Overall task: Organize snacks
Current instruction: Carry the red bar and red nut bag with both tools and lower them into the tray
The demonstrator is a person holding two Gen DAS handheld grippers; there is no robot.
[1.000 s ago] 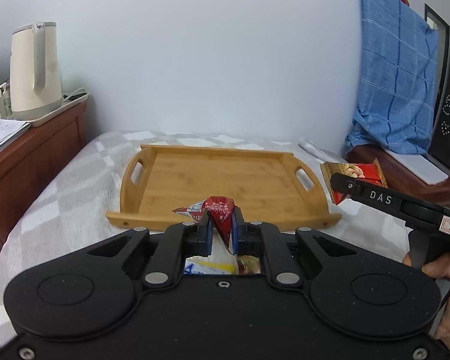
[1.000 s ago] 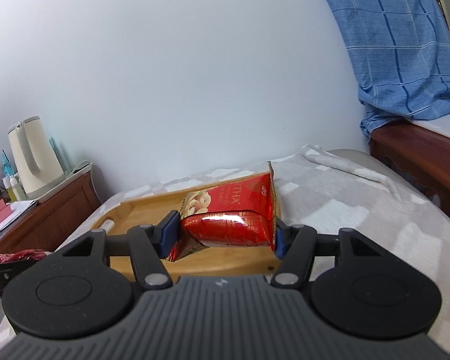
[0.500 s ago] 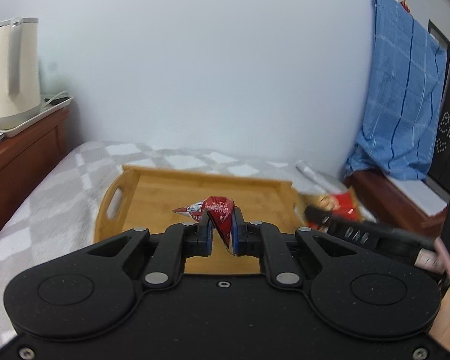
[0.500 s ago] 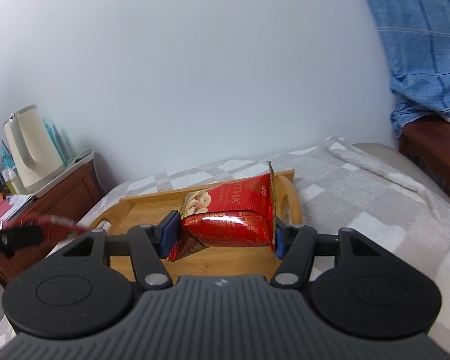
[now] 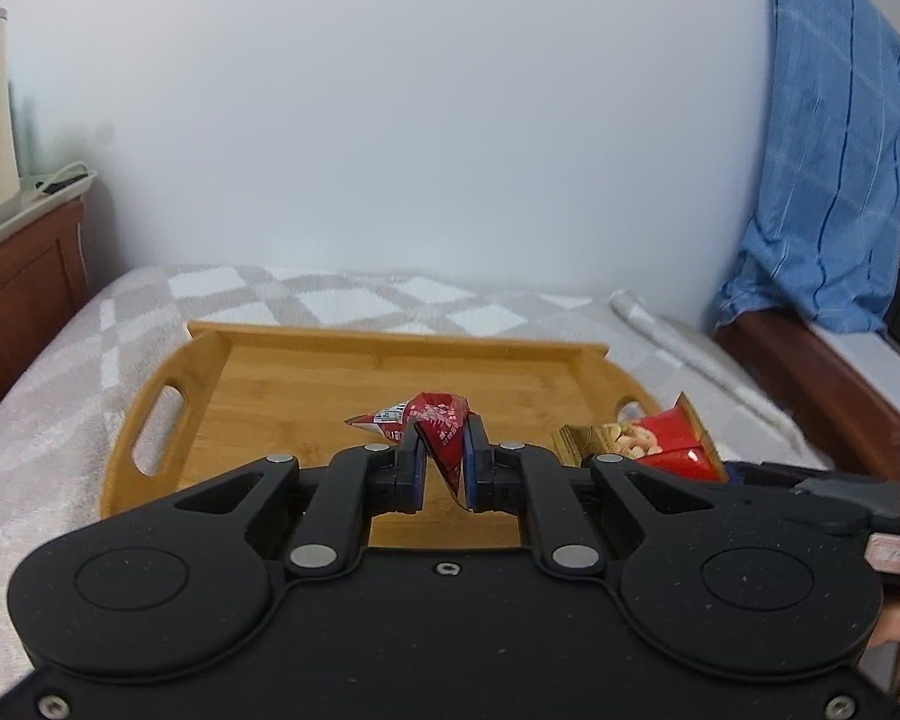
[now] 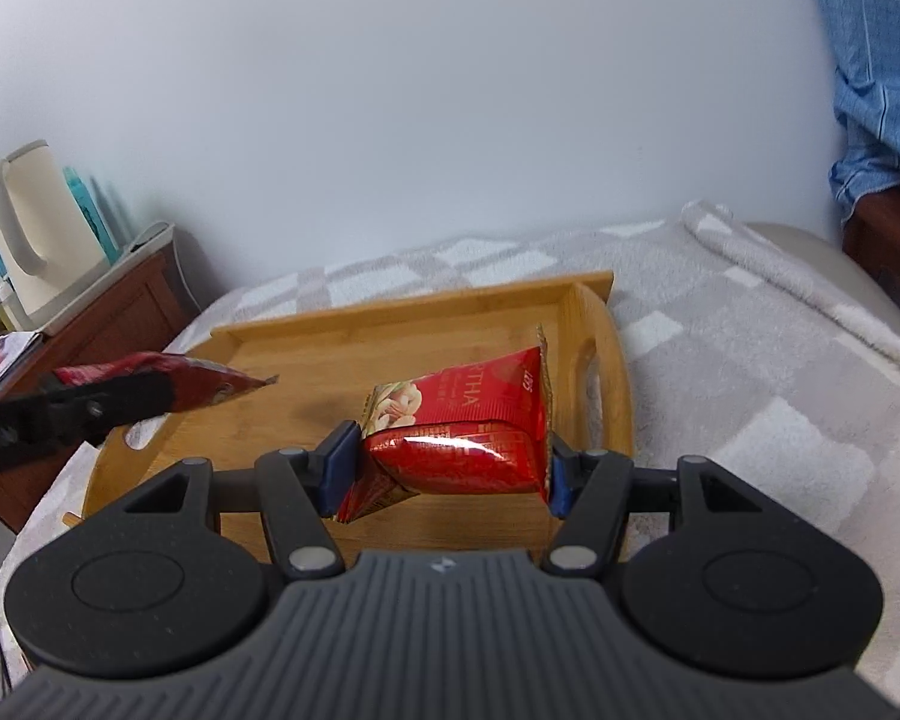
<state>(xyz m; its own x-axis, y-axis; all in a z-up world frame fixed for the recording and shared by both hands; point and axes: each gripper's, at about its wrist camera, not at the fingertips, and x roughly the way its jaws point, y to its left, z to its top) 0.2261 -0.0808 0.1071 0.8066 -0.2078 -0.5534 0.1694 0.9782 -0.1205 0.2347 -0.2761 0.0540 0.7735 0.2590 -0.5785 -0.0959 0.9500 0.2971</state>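
Now wooden tray (image 6: 606, 420) on blanket, floor bare. L gripper (image 5: 441, 461) pinching small red packet (image 5: 438, 432); R gripper (image 6: 444, 465) clamped on red nut bag (image 6: 468, 426), both above tray.

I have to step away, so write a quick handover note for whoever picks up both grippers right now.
Left gripper: shut on a small red snack packet, held over the wooden tray.
Right gripper: shut on a red nut bag, over the tray's right side.
Done: both snacks picked up and carried to the tray; nothing lies in it yet.
Left: lower each, release, and set them side by side.
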